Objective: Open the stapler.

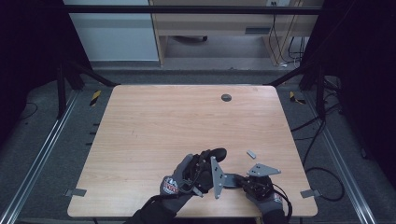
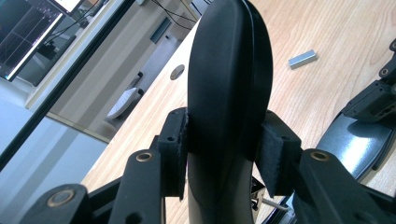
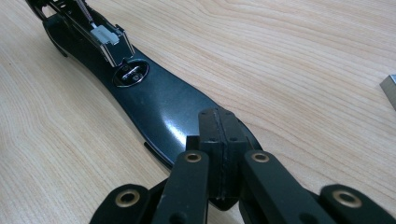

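Near the tabletop's (image 1: 140, 121) front edge, my left tool (image 2: 224, 154) pinches a black curved shell (image 2: 229, 84) between its pads. My right tool (image 3: 219, 144), jaws pressed together, rests on a dark flat panel (image 3: 159, 107) lying beside it. Just beyond lies a small metal block (image 1: 251, 153).

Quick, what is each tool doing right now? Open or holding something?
Left tool: shut on the black curved part.
Right tool: shut, pinching the edge of the flat black piece.
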Motion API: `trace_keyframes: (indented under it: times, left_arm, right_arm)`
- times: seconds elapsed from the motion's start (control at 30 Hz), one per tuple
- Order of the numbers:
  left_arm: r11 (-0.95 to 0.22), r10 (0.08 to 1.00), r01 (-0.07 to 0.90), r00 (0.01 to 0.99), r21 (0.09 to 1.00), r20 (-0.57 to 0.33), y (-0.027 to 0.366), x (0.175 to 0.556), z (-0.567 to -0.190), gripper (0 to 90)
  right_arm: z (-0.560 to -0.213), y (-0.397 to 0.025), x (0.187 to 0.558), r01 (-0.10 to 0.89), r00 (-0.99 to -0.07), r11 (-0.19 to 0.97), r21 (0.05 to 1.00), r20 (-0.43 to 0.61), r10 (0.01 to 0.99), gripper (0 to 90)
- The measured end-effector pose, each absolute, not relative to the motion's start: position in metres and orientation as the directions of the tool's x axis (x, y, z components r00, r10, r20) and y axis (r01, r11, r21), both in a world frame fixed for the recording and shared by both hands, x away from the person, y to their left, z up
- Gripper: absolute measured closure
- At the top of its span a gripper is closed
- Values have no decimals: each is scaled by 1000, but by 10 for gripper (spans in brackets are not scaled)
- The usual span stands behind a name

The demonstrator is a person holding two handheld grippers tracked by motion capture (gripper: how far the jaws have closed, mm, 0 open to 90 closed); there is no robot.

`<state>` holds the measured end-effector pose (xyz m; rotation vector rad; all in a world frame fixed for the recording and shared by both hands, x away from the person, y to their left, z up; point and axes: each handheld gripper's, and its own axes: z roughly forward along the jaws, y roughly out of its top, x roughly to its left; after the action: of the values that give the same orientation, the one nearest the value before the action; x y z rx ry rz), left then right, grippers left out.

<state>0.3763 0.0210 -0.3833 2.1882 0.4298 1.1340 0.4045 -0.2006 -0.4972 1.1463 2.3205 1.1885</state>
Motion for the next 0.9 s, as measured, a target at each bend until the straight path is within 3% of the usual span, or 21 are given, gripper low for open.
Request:
trace_keyframes:
  times: [0.9]
  left_arm:
    - [-664,632,47,569,746,526,56,377,-367,583]
  right_arm:
    - [-497,-201,404,526,-637,337,781,99,764,900]
